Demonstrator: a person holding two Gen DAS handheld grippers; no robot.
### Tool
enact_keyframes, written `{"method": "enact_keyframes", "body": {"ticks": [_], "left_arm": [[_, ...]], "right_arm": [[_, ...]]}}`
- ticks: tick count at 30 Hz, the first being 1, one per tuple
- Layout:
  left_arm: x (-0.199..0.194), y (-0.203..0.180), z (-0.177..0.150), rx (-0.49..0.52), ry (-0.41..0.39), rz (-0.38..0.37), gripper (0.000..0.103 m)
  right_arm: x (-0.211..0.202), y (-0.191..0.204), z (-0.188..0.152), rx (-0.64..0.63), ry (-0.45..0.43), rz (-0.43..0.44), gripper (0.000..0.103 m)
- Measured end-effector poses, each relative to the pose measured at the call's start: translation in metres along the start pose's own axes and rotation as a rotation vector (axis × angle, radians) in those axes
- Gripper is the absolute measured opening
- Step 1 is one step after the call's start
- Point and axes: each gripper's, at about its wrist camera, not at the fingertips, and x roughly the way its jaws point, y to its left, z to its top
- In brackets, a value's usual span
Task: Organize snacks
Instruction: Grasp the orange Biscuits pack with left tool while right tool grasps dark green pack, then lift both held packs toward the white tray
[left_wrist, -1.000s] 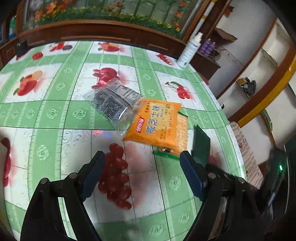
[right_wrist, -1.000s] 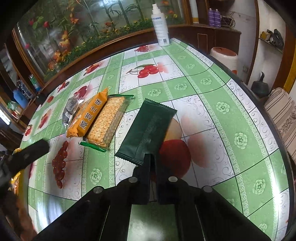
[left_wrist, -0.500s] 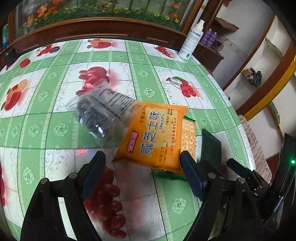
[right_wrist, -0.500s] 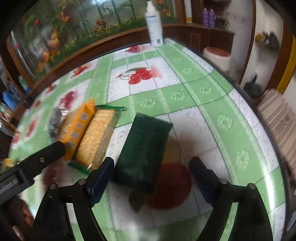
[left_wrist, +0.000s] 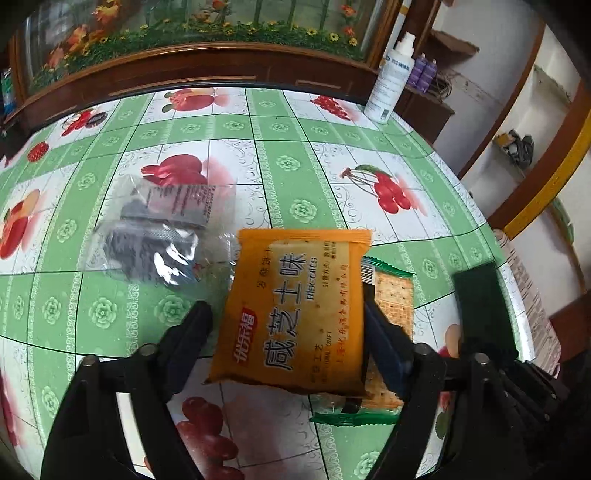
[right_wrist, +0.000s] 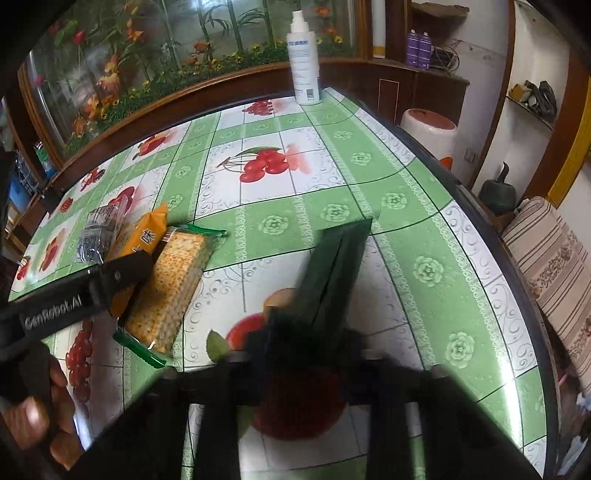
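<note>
An orange biscuit packet (left_wrist: 295, 314) lies on the green fruit-print tablecloth (left_wrist: 280, 162), its right side overlapping a green-wrapped cracker packet (left_wrist: 393, 302). My left gripper (left_wrist: 291, 328) straddles the orange packet and its jaws are closing; the right finger meets the packet's edge, while a small gap remains at the left finger. A clear bag of dark snacks (left_wrist: 159, 240) lies to the left. My right gripper (right_wrist: 306, 332), blurred, is shut on the near end of a dark green packet (right_wrist: 332, 266), which tilts up off the cloth.
A white spray bottle (right_wrist: 304, 66) stands at the table's far edge. The right wrist view shows a hand (right_wrist: 37, 410) holding the left gripper, a white stool with an orange top (right_wrist: 428, 129) and a striped cushion (right_wrist: 554, 266) beyond the table's right edge.
My left gripper moved forward until the orange packet sat between its fingers, and the jaws narrowed. My right gripper opened around the dark green packet, then shut on it, tilting it up.
</note>
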Motion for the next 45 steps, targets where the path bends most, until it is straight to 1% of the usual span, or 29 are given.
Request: {"method": "enact_keyframes", "body": {"ticks": [3, 9, 16, 21, 26, 35, 38, 42, 45], "left_arm": [[-0.002, 0.001, -0.002, 0.008, -0.003, 0.045, 0.071], [-0.017, 0.012, -0.016, -0.016, -0.036, 0.045, 0.07], [-0.055, 0.02, -0.04, -0.022, -0.096, 0.059, 0.07], [-0.079, 0.023, -0.062, -0.019, -0.123, 0.07, 0.07], [-0.102, 0.027, -0.081, -0.021, -0.15, 0.094, 0.07], [-0.146, 0.043, -0.119, -0.029, -0.197, 0.174, 0.07], [-0.16, 0.051, -0.131, -0.044, -0.208, 0.183, 0.07], [-0.179, 0.063, -0.142, -0.068, -0.228, 0.195, 0.07], [-0.195, 0.07, -0.148, -0.082, -0.253, 0.21, 0.07]], "right_arm": [[-0.002, -0.001, -0.002, 0.002, -0.004, 0.013, 0.01], [-0.006, -0.001, -0.008, 0.011, -0.008, 0.057, 0.01], [-0.021, -0.003, -0.024, 0.02, -0.016, 0.108, 0.01], [-0.038, 0.0, -0.036, 0.017, -0.029, 0.137, 0.01], [-0.058, 0.01, -0.047, 0.003, -0.043, 0.179, 0.009], [-0.091, 0.036, -0.063, -0.025, -0.058, 0.289, 0.009], [-0.099, 0.048, -0.07, -0.023, -0.045, 0.362, 0.009], [-0.106, 0.059, -0.076, -0.029, -0.04, 0.396, 0.009], [-0.114, 0.071, -0.081, -0.05, -0.05, 0.405, 0.009]]}}
